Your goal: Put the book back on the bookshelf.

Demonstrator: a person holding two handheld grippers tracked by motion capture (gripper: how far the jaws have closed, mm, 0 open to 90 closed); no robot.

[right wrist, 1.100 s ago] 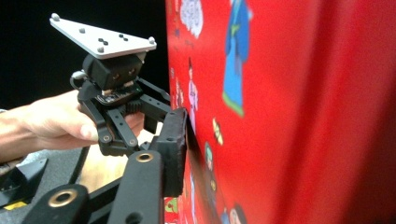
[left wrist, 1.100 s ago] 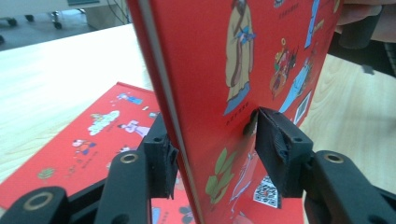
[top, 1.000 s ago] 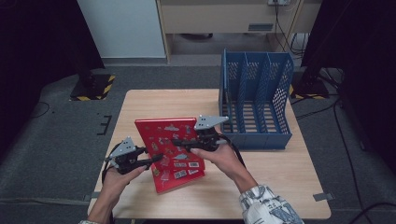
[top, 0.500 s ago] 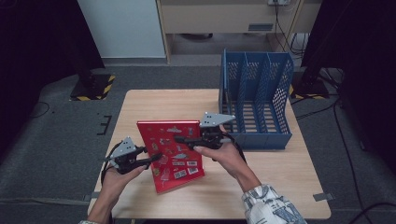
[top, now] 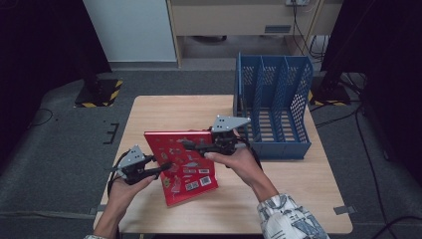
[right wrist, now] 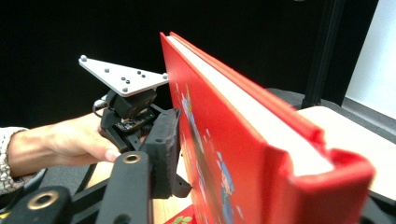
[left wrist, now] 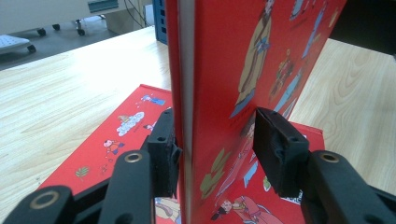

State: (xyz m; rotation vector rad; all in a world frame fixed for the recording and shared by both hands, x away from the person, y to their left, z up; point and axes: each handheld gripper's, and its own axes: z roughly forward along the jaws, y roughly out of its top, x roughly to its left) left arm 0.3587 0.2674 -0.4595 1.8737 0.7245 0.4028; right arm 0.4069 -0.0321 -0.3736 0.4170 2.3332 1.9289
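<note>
- The book point(top: 181, 162), a stiff red hardcover, stands tilted over the worktop point(top: 164, 107) centre, at 7 o'clock from the blue rack point(top: 278, 144). A second red book point(left wrist: 112, 140) lies flat beneath it.
- Left hand-held gripper point(top: 166, 166): clamped on the book's edge at 9 o'clock.
- Right hand-held gripper point(top: 185, 144): jaws straddle the top edge, just closing; whether the pads press cannot be told.
- Judgement: rigid, moderately heavy, glossy, so likely slippery. Grip deep across both covers, near the spine.

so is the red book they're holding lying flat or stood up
Stood up on edge: the red book rises vertically between the left gripper pads, above a second red book lying flat.
</note>
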